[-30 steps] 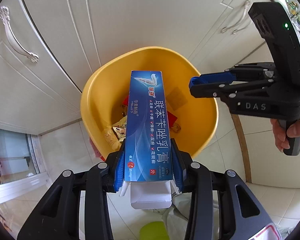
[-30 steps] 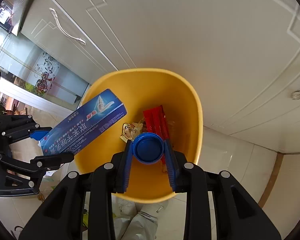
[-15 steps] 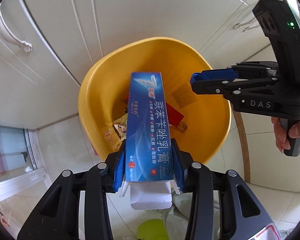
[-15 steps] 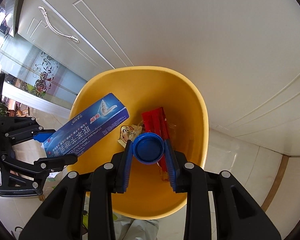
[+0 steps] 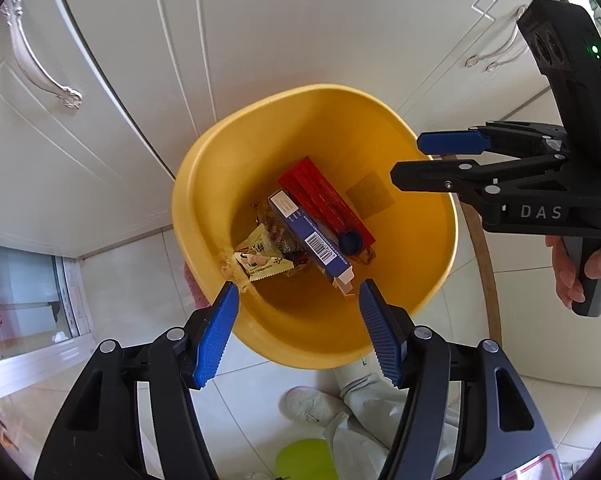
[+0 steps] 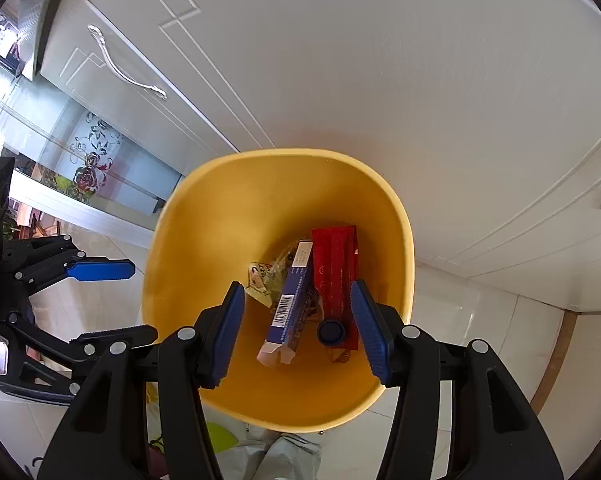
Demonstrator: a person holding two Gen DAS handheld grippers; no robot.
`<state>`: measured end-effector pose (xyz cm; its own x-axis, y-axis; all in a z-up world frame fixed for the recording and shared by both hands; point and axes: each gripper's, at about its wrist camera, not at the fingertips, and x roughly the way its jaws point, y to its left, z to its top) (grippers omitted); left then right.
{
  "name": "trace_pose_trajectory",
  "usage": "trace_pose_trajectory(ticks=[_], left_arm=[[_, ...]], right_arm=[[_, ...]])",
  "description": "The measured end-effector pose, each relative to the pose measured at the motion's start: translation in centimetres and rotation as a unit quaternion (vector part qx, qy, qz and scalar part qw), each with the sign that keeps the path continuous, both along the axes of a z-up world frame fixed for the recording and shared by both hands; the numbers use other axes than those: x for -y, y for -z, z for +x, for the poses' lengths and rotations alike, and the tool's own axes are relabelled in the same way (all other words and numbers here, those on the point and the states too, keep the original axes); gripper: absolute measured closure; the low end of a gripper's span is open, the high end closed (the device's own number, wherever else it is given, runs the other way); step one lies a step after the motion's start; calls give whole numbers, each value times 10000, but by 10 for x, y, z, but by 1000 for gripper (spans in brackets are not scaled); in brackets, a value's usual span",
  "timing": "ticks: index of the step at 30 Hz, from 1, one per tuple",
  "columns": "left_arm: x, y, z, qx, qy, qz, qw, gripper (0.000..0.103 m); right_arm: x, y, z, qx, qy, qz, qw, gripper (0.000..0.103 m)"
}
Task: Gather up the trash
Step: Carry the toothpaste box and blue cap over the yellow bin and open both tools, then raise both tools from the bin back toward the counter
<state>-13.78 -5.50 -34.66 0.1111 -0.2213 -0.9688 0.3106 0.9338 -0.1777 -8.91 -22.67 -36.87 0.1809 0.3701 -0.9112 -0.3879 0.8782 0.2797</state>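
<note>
Two pairs of tongs hang over one yellow bin, both spread wide and holding nothing. In the left wrist view the left tongs sit at the near rim of the bin, blue ribbed pads apart on either side of the opening. In the right wrist view the right tongs are likewise released above the near side of the bin, pads well apart.

Below the tongs, near the camera, a light trouser leg and a pale shoe stand on the tiled floor, with a lime-green object just beside them.

Inside the bin lies the collected trash. A blue toothpaste box rests slanted on the bottom, barcode side up, its open white flap toward the near wall; in the right wrist view the same box points its flap at the camera. Just beside it, touching along one long edge, lies a red packet, also seen to the right of the box in the other view. A round blue bottle cap sits on the near end of the red packet, against the box. On the other side of the box lie crumpled snack wrappers.

Off to the right in the left wrist view, the right tongs show from the side, open above the far right rim, with a hand around the handle.

Beyond the bin stand white cabinet doors with ornate silver handles.
</note>
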Motion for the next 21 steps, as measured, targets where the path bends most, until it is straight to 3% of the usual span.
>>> trace_pose_trajectory(ticks=[9, 21], left_arm=[[-8, -34, -9, 202, -60, -86, 9997, 41], [-16, -100, -38, 654, -264, -31, 9975, 41]], right_arm=[[-5, -41, -20, 211, -24, -26, 9998, 47], [-9, -128, -65, 891, 165, -291, 9955, 47]])
